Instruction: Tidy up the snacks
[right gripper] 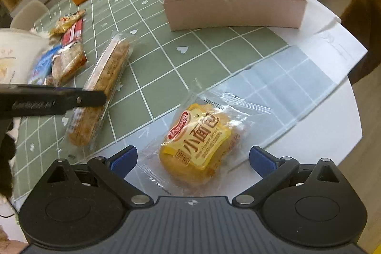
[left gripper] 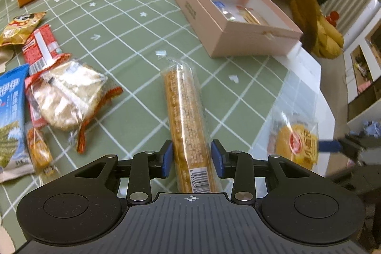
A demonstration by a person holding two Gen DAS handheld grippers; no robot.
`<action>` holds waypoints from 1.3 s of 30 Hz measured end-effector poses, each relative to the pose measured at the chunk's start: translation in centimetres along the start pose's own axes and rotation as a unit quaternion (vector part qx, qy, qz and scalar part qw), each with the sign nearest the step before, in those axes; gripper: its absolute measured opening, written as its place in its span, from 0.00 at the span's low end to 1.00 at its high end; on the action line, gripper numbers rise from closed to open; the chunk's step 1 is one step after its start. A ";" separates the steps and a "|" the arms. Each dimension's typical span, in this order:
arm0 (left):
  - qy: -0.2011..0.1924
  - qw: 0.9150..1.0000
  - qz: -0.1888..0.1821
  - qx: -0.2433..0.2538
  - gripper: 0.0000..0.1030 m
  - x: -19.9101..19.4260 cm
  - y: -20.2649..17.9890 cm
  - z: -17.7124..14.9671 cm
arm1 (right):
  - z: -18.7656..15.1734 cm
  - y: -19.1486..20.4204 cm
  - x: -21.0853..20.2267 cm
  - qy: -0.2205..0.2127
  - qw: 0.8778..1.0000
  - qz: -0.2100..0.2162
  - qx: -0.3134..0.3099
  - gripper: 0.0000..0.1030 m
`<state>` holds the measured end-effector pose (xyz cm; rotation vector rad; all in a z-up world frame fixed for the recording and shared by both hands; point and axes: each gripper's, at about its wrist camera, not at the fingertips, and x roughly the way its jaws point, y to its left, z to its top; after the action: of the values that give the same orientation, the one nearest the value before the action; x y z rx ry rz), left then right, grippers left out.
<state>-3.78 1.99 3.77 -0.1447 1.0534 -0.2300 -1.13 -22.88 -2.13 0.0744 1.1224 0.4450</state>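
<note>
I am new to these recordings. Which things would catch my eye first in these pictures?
First, the long cracker pack lying on the green checked tablecloth between the left gripper fingers. Next, the yellow small-bread packet at the table's white edge, between the open right gripper fingers. Beyond them stands the open pink box, some snacks already inside.

Contents of the pink box (right gripper: pixel 234 7) are largely hidden behind its near wall; only wrapper tops show. The long biscuit pack (left gripper: pixel 188 120) runs under the left tool (left gripper: pixel 192 157) body, its barcode end cut off. Left of it, the blue snack bag (left gripper: pixel 12 120) is cropped by the frame edge. The right tool (left gripper: pixel 343 146) appears blurred.
</note>
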 end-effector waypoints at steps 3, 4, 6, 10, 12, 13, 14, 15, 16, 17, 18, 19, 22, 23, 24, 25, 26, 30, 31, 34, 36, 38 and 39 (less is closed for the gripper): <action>0.005 1.000 0.000 -0.001 0.40 0.1 -0.2 -0.4 | 0.2 0.1 0.2 -0.004 1.000 -0.005 -0.001 0.98; 0.007 1.000 0.001 -0.003 0.41 0.2 -0.1 -0.4 | 0.3 0.1 0.2 -0.005 1.000 -0.005 0.000 0.98; 0.009 1.000 0.001 -0.007 0.41 0.5 -0.1 -0.4 | 0.5 -0.1 0.4 -0.008 1.000 -0.006 0.005 0.98; 0.005 1.000 0.009 -0.004 0.41 0.8 -0.4 0.1 | 0.6 -0.5 0.4 -0.017 1.000 -0.012 0.018 0.97; 0.002 1.000 0.012 -0.006 0.40 1.1 -0.4 0.6 | 0.5 -0.6 0.4 -0.023 0.999 -0.013 0.023 0.97; 0.000 1.000 0.013 -0.008 0.40 1.2 -0.4 0.8 | 0.5 -0.7 0.3 -0.025 0.999 -0.013 0.022 0.97; -0.003 1.000 0.014 -0.009 0.40 1.2 -0.3 1.0 | 0.4 -0.8 0.3 -0.026 0.999 -0.013 0.021 0.97; -0.006 1.000 0.015 -0.010 0.40 1.1 -0.3 1.1 | 0.3 -0.9 0.2 -0.026 0.999 -0.014 0.019 0.97; -0.009 1.000 0.015 -0.011 0.40 1.1 -0.2 1.3 | 0.2 -0.9 0.1 -0.026 0.999 -0.016 0.016 0.97; -0.011 1.000 0.013 -0.013 0.40 1.1 -0.1 1.5 | 0.1 -0.9 0.0 -0.026 0.999 -0.018 0.012 0.97; -0.013 1.000 0.011 -0.017 0.40 1.2 0.0 1.6 | 0.0 -0.9 -0.3 -0.027 0.999 -0.019 0.008 0.97; -0.018 1.000 0.006 -0.021 0.39 1.2 0.2 1.7 | -0.1 -1.0 -0.5 -0.027 0.999 -0.017 0.007 0.97; -0.028 0.999 -0.003 -0.022 0.35 1.2 0.3 2.0 | -0.1 -1.5 -1.2 -0.026 0.999 -0.009 0.024 0.97; -0.027 0.999 -0.005 -0.020 0.35 1.2 0.2 2.0 | 0.0 -1.7 -1.3 -0.024 0.999 -0.005 0.036 0.97; -0.025 1.000 -0.006 -0.015 0.34 1.1 0.0 1.9 | 0.2 -1.9 -1.3 -0.021 0.999 -0.002 0.050 0.97; -0.021 1.000 -0.007 -0.009 0.34 1.1 -0.3 1.8 | 0.3 -2.2 -1.4 -0.020 0.998 0.003 0.066 0.97; -0.015 1.000 -0.009 -0.001 0.34 1.0 -0.6 1.6 | 0.4 -2.4 -1.4 -0.019 0.997 0.006 0.075 0.97; 0.000 1.000 -0.010 0.026 0.33 0.5 -1.9 0.6 | 0.5 -2.2 -1.5 -0.026 0.997 -0.013 0.078 0.97; 0.001 1.000 -0.010 0.028 0.34 0.4 -2.1 0.4 | 0.5 -2.1 -1.4 -0.027 0.997 -0.024 0.071 0.94; 0.004 1.000 -0.009 0.027 0.34 0.5 -2.3 0.1 | 0.6 -1.6 -1.1 -0.027 0.997 -0.052 0.047 0.81; 0.010 1.000 -0.007 0.024 0.35 0.6 -2.2 0.1 | 0.7 -1.7 -1.0 -0.018 0.998 -0.047 0.049 0.67; 0.021 0.999 -0.010 0.026 0.35 0.9 -2.2 0.0 | 0.6 -1.9 -1.0 -0.013 0.998 -0.035 0.052 0.58; 0.026 0.999 -0.012 0.027 0.35 1.1 -2.2 -0.1 | 0.6 -2.0 -1.2 -0.015 0.998 -0.033 0.052 0.55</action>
<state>-3.65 -0.46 3.30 -0.1033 1.0961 -0.2858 -0.44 -25.04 -1.37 0.1344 1.1149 0.3253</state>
